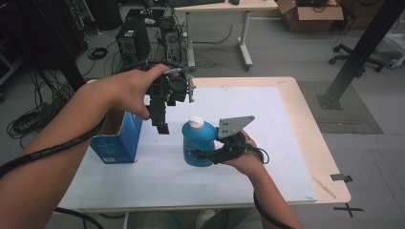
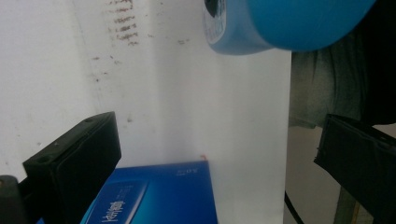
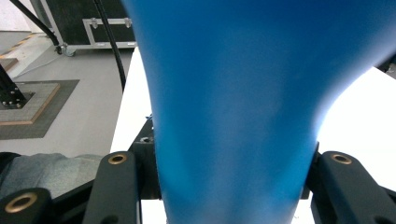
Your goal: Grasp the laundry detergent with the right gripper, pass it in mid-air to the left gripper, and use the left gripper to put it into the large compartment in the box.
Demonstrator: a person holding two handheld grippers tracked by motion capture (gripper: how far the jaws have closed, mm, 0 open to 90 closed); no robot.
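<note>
A blue bottle (image 1: 197, 143) with a white cap (image 1: 196, 122) was seen just below the centre of the high view, upright on the white mat (image 1: 267, 157) that covered the table (image 1: 310, 119). It was pinched by the right claw (image 1: 203, 155), which came in from the right of the bottle, low on its body; a grey three-cornered plate (image 1: 234, 126) stood above that claw, and the right hand (image 1: 246, 160) was wrapped behind it. In the right gripper view the bottle (image 3: 233, 107) was pressed between the two black jaws at the bottom of the frame, its blue body taking up most of the middle.

The left claw (image 1: 161, 125) was held in the air at the upper left of the bottle, pointing down, apart from it, with the left hand (image 1: 129, 88) around the body above. In the left gripper view its jaws were spread wide, one at the lower left and one at the lower right of the frame, with nothing between them; the bottle (image 2: 289, 23) was seen at the top right, and a blue box (image 2: 154, 193) at the bottom centre.

In the high view the box (image 1: 119, 136) was standing open at the left of the mat, near the left claw and well apart from the bottle. Computer towers (image 1: 133, 40), cables and a second table (image 1: 224, 7) were seen on the floor beyond.
</note>
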